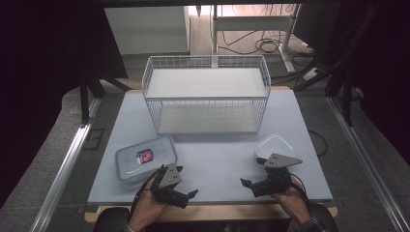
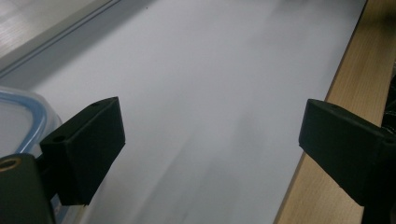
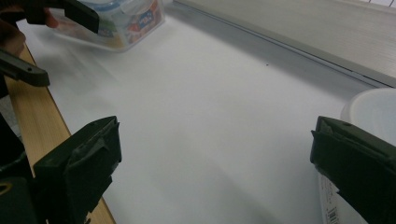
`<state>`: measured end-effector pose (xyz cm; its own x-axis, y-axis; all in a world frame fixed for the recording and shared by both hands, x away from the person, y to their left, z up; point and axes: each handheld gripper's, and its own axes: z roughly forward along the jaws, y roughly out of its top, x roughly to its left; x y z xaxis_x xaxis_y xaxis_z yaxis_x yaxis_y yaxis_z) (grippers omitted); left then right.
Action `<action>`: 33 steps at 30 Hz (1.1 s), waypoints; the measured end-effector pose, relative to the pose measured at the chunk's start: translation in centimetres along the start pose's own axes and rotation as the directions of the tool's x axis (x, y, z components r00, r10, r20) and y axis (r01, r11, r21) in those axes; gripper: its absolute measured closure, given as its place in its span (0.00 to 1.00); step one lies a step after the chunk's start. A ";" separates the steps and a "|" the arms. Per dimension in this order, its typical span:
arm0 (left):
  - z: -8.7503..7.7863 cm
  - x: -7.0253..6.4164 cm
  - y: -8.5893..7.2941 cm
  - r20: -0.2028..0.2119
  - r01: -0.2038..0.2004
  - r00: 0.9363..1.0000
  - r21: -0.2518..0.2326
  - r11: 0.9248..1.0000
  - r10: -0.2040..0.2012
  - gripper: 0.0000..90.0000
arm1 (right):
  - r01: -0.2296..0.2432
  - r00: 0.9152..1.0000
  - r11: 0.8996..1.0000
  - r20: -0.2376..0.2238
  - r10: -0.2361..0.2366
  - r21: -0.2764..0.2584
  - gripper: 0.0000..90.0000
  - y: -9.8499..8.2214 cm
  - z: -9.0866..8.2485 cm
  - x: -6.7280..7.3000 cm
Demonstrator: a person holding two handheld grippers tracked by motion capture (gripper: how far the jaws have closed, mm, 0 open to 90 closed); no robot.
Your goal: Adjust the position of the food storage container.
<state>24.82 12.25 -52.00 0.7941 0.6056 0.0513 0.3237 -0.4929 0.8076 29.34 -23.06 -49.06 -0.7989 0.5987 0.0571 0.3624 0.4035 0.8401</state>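
Note:
A clear lidded box with a blue rim and a colourful label (image 1: 146, 158) lies at the table's front left; its corner (image 2: 23, 112) sits beside one jaw in the left gripper view, and it also lies far off (image 3: 126, 21) in the right gripper view. A white bowl (image 1: 275, 145) stands at the front right, its edge (image 3: 373, 112) by one jaw. My left gripper (image 1: 187, 181) (image 2: 212, 140) is open just right of the box, holding nothing. My right gripper (image 1: 251, 170) (image 3: 215, 158) is open just in front of the bowl, jaws pointing left, holding nothing.
A white wire basket (image 1: 207, 94) stands at the back middle of the pale table (image 1: 212, 154). The table's wooden front edge (image 2: 355, 74) runs close under both hands. Cables and frame legs lie on the floor behind the table.

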 end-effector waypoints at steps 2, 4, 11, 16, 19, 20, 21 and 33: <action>0.0 0.0 0.0 -0.004 -0.005 1.000 -0.003 1.000 0.005 0.08 | -0.001 1.000 1.000 -0.005 0.001 -0.008 0.02 0.0 0.0 0.0; 0.0 0.0 0.1 0.007 0.015 1.000 0.003 1.000 -0.015 0.07 | 0.006 1.000 1.000 0.000 -0.006 -0.017 0.02 0.2 -0.1 0.1; -0.1 -0.1 0.2 0.016 0.029 0.999 -0.005 1.000 -0.029 0.06 | 0.017 0.999 1.000 0.036 -0.017 0.002 0.01 0.5 -0.2 0.4; -0.3 -0.1 0.2 0.041 0.055 0.998 -0.025 0.998 -0.054 0.04 | 0.001 0.999 1.000 0.035 -0.001 0.007 0.00 0.6 -0.1 0.4; -0.3 -0.1 0.2 0.030 0.056 0.998 -0.015 0.998 -0.055 0.04 | -0.001 0.999 1.000 0.055 0.000 0.027 0.00 0.7 -0.1 0.4; -0.3 -0.1 0.2 0.026 0.056 0.998 -0.009 0.998 -0.056 0.04 | -0.003 0.998 0.999 0.064 0.000 0.038 0.00 0.7 -0.1 0.4; -0.3 -0.1 0.2 0.027 0.056 0.998 -0.009 0.998 -0.055 0.04 | -0.010 0.997 0.998 0.080 0.006 0.055 0.02 0.8 -0.2 0.3; -0.5 0.1 0.1 0.034 0.074 0.997 -0.033 0.997 -0.073 0.05 | -0.006 0.990 0.994 0.139 -0.008 0.106 0.63 1.7 -1.7 -1.2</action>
<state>24.68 12.53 -51.61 0.7853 0.6186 -0.0276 0.3648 -0.4261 0.8279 30.14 -24.23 -46.78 -0.7275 0.6857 -0.0256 0.4163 0.4707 0.7780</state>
